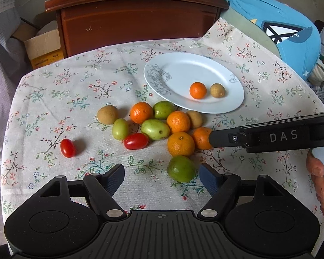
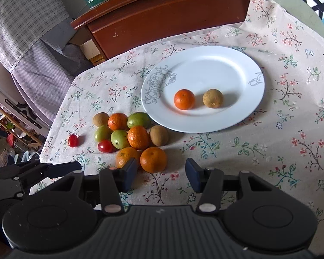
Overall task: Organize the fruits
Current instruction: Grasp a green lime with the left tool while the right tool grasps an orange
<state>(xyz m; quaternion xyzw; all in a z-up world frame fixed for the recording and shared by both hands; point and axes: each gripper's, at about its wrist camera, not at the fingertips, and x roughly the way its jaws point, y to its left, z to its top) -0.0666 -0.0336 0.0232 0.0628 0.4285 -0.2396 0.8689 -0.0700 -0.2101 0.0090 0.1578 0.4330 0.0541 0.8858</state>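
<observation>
The left gripper [image 1: 162, 178] hangs with jaws apart beside a green fruit [image 1: 181, 168], which the right wrist view hides. The right gripper [image 2: 162, 173] gapes, empty, over the floral tablecloth [image 2: 270, 129]; a wooden cabinet [image 2: 172, 15] stands behind.

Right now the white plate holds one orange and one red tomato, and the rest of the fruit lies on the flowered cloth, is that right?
Not quite. Beside the orange on the white plate lies a round brown fruit, not a red tomato; the right wrist view shows it plainly. The rest of the fruit does lie on the flowered cloth.
</observation>
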